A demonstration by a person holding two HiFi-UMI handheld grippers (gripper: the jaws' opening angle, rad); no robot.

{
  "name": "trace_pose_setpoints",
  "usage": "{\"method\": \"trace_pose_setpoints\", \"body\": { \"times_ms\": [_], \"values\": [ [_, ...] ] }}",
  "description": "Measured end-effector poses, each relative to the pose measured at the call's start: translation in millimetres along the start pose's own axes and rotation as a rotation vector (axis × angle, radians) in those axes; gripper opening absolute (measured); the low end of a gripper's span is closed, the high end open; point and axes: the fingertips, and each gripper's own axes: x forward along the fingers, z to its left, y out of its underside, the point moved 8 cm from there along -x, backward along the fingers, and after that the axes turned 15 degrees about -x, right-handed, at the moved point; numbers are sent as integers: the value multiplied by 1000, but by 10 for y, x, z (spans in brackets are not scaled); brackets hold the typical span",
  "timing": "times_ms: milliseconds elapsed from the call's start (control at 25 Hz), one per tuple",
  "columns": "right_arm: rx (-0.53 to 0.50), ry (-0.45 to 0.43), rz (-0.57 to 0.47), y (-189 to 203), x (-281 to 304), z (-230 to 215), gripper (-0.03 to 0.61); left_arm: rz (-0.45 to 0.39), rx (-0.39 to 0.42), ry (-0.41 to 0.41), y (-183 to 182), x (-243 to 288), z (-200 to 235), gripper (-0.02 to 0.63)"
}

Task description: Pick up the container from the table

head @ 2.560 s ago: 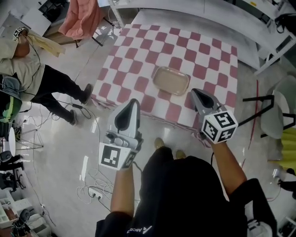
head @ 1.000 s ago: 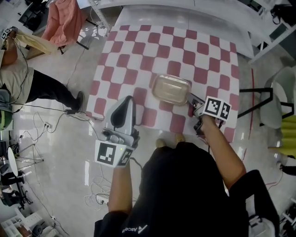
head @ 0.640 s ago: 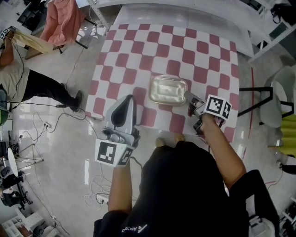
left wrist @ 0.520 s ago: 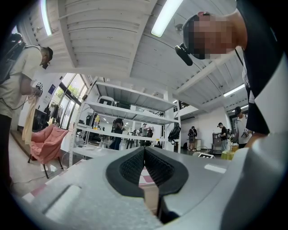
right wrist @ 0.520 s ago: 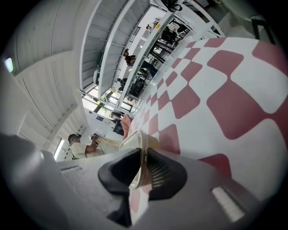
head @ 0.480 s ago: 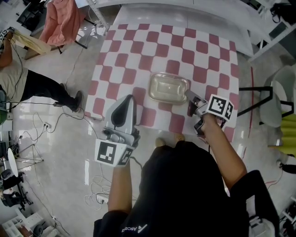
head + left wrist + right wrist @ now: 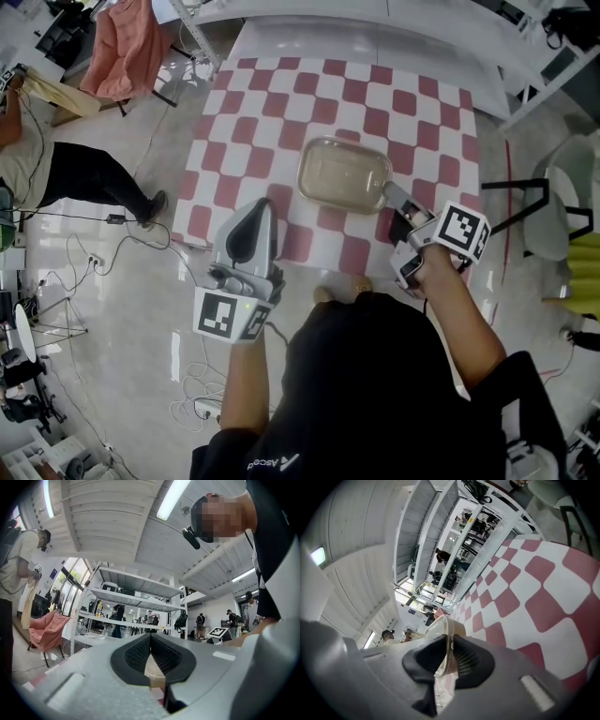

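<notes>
Right gripper view: container (image 7: 444,624) rim pinched between right gripper (image 7: 449,645) jaws.

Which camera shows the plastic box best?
The head view: the whole container shows from above, over the checkered table. The right gripper view shows only its edge pinched between the fingers. The left gripper view doesn't show it clearly.

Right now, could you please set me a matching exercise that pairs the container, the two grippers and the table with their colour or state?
1 container
2 left gripper
3 right gripper
4 table

A red and white checks
B jaws together, nothing held
C clamped on a rim
D translucent, gripped at one edge

Pairs: 1-D, 2-B, 3-C, 4-A.
</notes>
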Motion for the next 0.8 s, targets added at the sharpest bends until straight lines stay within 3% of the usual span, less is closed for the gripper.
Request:
{"method": "trace_pose_setpoints", "body": {
  "times_ms": [800],
  "values": [
    [-6,-12,-11,59,-279,120,48,-8,-1,6,-3,-39,-143,11]
  ]
}}
